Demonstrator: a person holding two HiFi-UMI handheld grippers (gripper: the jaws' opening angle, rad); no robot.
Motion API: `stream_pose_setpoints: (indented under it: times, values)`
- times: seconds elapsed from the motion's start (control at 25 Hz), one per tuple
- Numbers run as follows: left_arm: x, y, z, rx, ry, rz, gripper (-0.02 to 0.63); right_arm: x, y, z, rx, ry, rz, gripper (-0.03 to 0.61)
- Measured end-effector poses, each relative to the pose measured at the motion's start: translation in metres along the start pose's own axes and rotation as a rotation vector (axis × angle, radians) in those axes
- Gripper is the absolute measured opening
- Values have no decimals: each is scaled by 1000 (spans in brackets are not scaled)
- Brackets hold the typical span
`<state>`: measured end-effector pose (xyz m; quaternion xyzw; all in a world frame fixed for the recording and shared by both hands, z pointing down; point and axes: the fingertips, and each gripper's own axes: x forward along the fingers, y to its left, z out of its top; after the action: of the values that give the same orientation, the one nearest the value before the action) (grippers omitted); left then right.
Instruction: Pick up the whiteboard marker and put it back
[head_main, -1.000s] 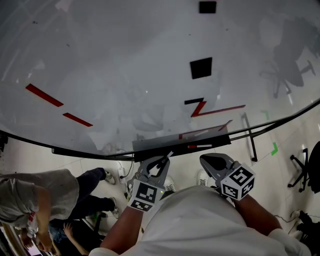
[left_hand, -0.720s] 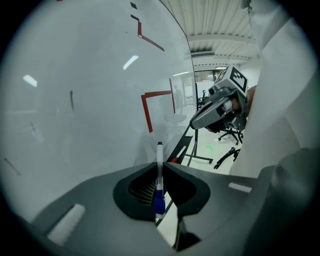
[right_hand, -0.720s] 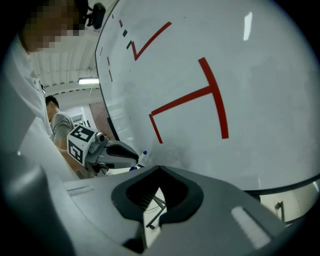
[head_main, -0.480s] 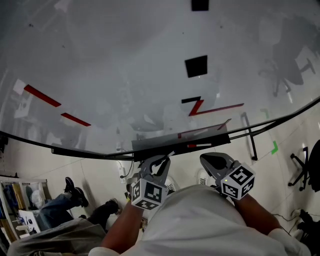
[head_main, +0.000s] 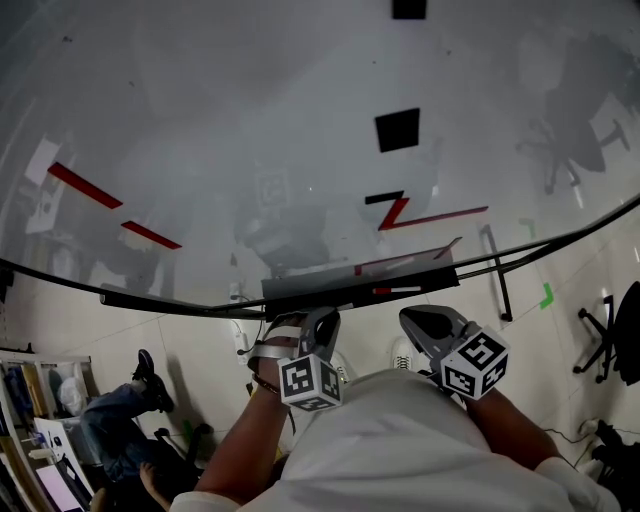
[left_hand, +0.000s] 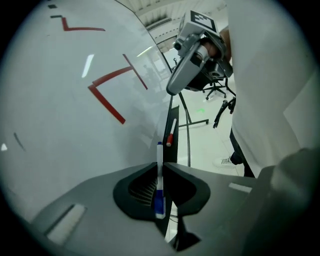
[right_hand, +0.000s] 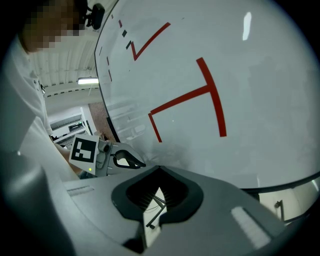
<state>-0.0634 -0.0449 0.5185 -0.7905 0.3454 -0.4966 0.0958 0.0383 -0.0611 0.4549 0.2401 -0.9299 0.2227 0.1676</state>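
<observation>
**Blue marker clamped in your left jaws**

Head view: your left gripper (head_main: 305, 325) sat at 6 o'clock, just below the whiteboard (head_main: 250, 120) and its tray (head_main: 320, 287), with your right gripper (head_main: 425, 325) at 5 o'clock.

Left gripper view: the jaws were clenched on the upright blue whiteboard marker (left_hand: 159, 175). A red marker (left_hand: 170, 134) lay on the tray toward 12 o'clock.

Right gripper view: the jaws were pressed together with nothing between them.

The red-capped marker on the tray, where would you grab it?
Probably by the middle of its white body, coming from above and in front. The red-capped marker lies flat along the tray with the whiteboard right behind it, so jaws should pinch across its thin width. The left gripper holds a blue-capped marker; the right gripper is empty.
</observation>
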Motion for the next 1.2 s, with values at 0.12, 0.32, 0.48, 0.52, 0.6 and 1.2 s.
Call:
stream_pose_setpoints:
  times: [0.12,0.32,0.48,0.52,0.6,1.2]
  values:
    - [6,-2,0,31,12,-16,52,0,0,0,-2,2,0,2]
    - [11,-2,-3,53,25,-29,52,0,-1,0,-2,6,-3,2]
    - [19,-2,-5,83,42,-31,53,0,-1,0,-2,7,-3,2]
    - [22,-3,-6,93,47,-32,54,0,-1,0,-1,8,-2,2]
    - [28,-5,-8,107,56,-41,54,0,-1,-1,0,9,-2,2]
    - [59,-11,-15,132,98,-84,54,-1,-3,-3,6,12,-6,2]
